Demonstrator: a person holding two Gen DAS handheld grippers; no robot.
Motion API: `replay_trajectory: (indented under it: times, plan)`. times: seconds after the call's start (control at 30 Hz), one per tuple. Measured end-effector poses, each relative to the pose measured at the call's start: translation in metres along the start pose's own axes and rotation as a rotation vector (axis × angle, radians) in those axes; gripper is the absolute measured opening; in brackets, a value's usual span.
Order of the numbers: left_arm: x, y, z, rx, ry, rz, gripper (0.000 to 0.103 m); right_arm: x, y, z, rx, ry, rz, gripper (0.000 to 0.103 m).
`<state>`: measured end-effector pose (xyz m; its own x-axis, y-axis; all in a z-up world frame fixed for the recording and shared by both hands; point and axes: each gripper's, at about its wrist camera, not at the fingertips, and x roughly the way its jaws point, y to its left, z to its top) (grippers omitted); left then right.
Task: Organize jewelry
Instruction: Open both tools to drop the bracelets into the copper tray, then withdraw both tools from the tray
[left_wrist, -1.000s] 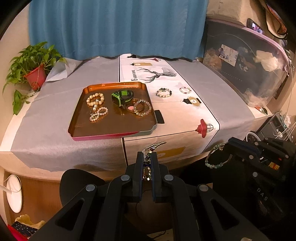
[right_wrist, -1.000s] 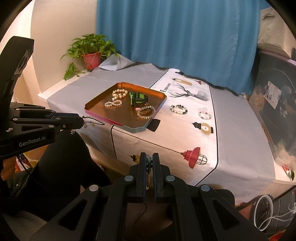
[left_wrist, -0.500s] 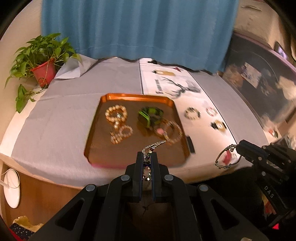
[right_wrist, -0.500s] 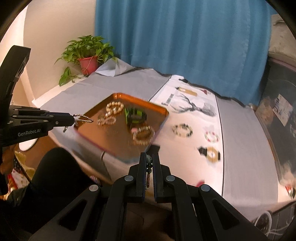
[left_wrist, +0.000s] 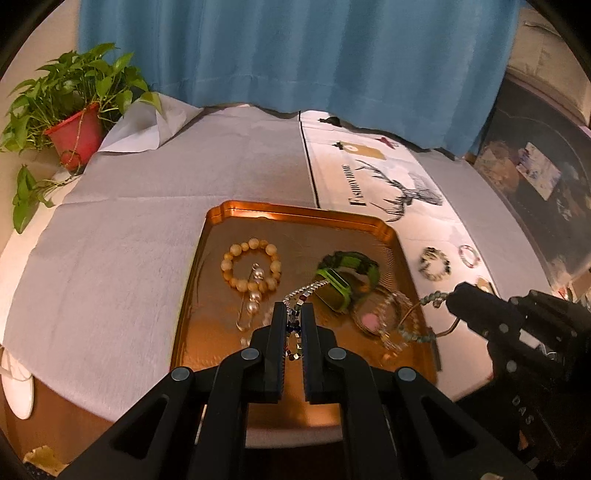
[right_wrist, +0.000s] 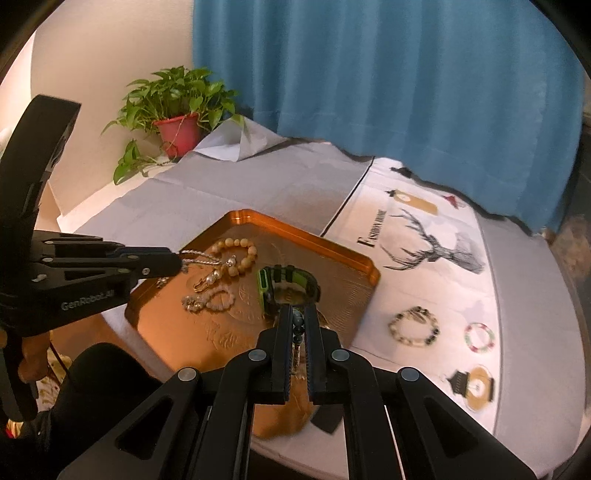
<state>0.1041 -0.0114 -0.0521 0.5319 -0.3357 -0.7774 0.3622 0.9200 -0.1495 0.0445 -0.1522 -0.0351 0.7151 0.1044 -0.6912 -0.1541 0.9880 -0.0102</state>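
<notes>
Hovering over the tray (left_wrist: 295, 218), left tool (left_wrist: 294, 319) clamped a chain (left_wrist: 304, 290), right tool (right_wrist: 297, 320) a bracelet (left_wrist: 417, 325); releasing both seemed next.

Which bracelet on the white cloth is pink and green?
The small pink-and-green bracelet, lying farthest right. The beaded bracelet beside it, nearer the tray, is bigger, with pale and dark beads.

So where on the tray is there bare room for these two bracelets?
Bare floor of the tray runs along its left wall and near edge, below the tan bead bracelet. The right side is crowded around the green watch.
</notes>
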Motion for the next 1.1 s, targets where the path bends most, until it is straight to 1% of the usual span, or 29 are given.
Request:
replay_trajectory:
  times: [0.17,0.2,0.23,0.27,0.3,0.33,0.37,0.4,0.5,0.6,0.67,0.8,0.9,0.93,1.03,1.1]
  plan:
    - [0.027,0.009,0.002,-0.011,0.030,0.012,0.007,0.029,0.002,-0.002,0.015,0.032,0.030,0.008]
    - [0.033,0.011,0.002,-0.014,0.044,0.009,0.018,0.037,0.002,-0.003,0.016,0.047,0.036,0.009]
    - [0.037,0.012,0.001,-0.019,0.062,0.007,0.050,0.041,0.003,-0.005,0.013,0.062,0.040,0.015]
    - [0.042,0.014,-0.001,-0.030,0.080,0.010,0.069,0.048,0.003,-0.007,0.007,0.089,0.040,0.020]
    - [0.042,0.015,-0.003,-0.038,0.075,0.018,0.093,0.054,0.002,-0.010,0.007,0.115,0.031,0.038]
    - [0.039,0.017,-0.006,-0.045,0.052,0.034,0.094,0.056,0.002,-0.013,0.010,0.123,0.026,0.058]
    - [0.036,0.019,-0.008,-0.051,0.038,0.056,0.094,0.057,0.001,-0.016,0.014,0.134,0.019,0.064]
    - [0.034,0.020,-0.011,-0.056,0.040,0.075,0.094,0.055,0.000,-0.019,0.014,0.139,0.017,0.067]
    - [0.021,0.024,-0.022,-0.066,0.064,0.096,0.094,0.039,0.002,-0.030,0.010,0.139,0.016,0.070]
    - [-0.005,0.019,-0.041,-0.050,0.038,0.161,0.094,0.016,0.004,-0.044,0.028,0.144,0.012,0.071]
    - [-0.024,0.013,-0.054,-0.036,0.020,0.181,0.094,-0.006,0.007,-0.053,0.053,0.131,0.007,0.071]
    - [-0.066,-0.009,-0.089,-0.023,-0.012,0.164,0.094,-0.053,0.014,-0.072,0.104,0.080,-0.032,0.072]
    - [-0.090,-0.025,-0.106,-0.001,-0.039,0.139,0.094,-0.088,0.021,-0.086,0.126,0.035,-0.059,0.073]
    - [-0.097,-0.031,-0.111,0.014,-0.048,0.143,0.094,-0.097,0.024,-0.089,0.123,0.026,-0.067,0.073]
    - [-0.117,-0.043,-0.123,0.042,-0.083,0.189,0.094,-0.123,0.032,-0.099,0.105,-0.002,-0.085,0.073]
    - [-0.127,-0.048,-0.128,0.054,-0.088,0.187,0.094,-0.140,0.035,-0.106,0.112,-0.037,-0.084,0.074]
